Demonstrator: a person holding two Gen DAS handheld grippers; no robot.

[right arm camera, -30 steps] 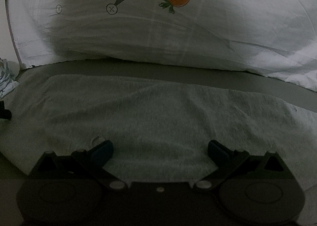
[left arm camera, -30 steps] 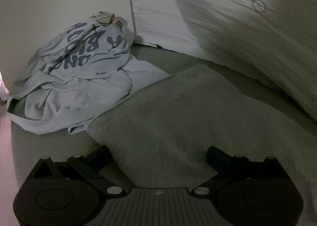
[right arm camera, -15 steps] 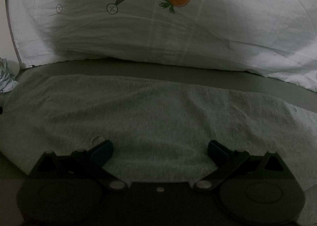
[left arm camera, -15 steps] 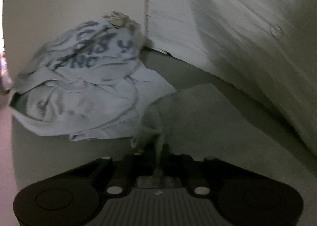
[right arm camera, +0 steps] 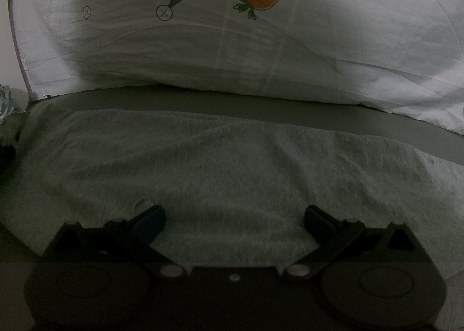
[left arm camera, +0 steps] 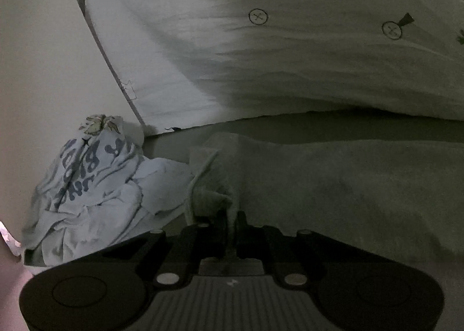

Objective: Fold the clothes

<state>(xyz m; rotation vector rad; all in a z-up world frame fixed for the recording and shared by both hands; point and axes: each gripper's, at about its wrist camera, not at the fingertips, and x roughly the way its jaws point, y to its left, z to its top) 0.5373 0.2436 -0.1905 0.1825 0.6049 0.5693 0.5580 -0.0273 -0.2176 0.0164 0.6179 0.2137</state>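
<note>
With the left gripper (left arm camera: 231,223) pinching the grey towel's (right arm camera: 232,157) left corner and the right gripper (right arm camera: 235,218) spread over its near edge, a neat fold needed both corners carried level.

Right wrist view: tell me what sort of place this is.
Most likely a bed in a bedroom: a carrot-print pillow lies behind a grey towel spread on a sheet.

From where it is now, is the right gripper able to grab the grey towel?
Probably yes. The right gripper is open with the grey terry towel spread flat directly between and ahead of its fingers, nothing lying on top. The left gripper already pinches the far corner.
</note>
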